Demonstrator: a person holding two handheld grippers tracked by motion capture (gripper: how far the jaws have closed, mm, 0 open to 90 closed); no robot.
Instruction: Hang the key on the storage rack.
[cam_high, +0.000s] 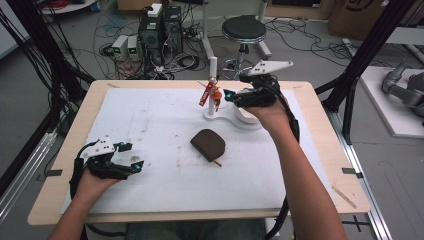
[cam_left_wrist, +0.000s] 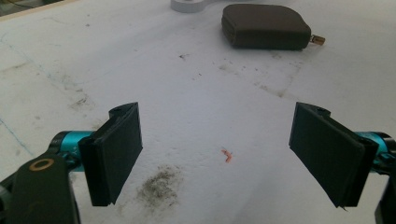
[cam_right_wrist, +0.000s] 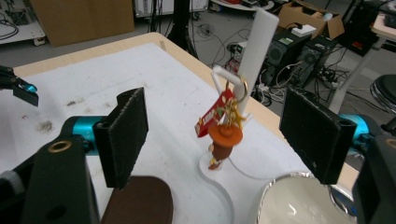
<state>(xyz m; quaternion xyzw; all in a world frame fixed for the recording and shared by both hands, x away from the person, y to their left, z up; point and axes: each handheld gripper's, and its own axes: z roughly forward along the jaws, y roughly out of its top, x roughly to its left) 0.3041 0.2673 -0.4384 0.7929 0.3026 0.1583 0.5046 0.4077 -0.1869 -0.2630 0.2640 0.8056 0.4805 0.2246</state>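
Observation:
A white stand (cam_high: 213, 75) with an upright post (cam_right_wrist: 256, 51) rises at the back middle of the table. A keychain charm (cam_right_wrist: 224, 126) with a red tag and an orange figure hangs from its peg; the charm (cam_high: 212, 94) is also in the high view. My right gripper (cam_high: 231, 95) is open just right of the charm, and in its own view the jaws stand wide either side of it, nothing held (cam_right_wrist: 212, 135). A brown pouch (cam_high: 208, 144) lies mid-table, also ahead of the left jaws (cam_left_wrist: 265, 26). My left gripper (cam_high: 132, 155) rests open at front left (cam_left_wrist: 215, 154).
A white mat (cam_high: 160, 120) with dirt smudges covers the wooden table (cam_high: 60, 150). The stand's white base holds a round dish (cam_right_wrist: 294, 200) under my right hand. Beyond the table stand a black stool (cam_high: 243, 30), computers (cam_high: 160, 27) and cables.

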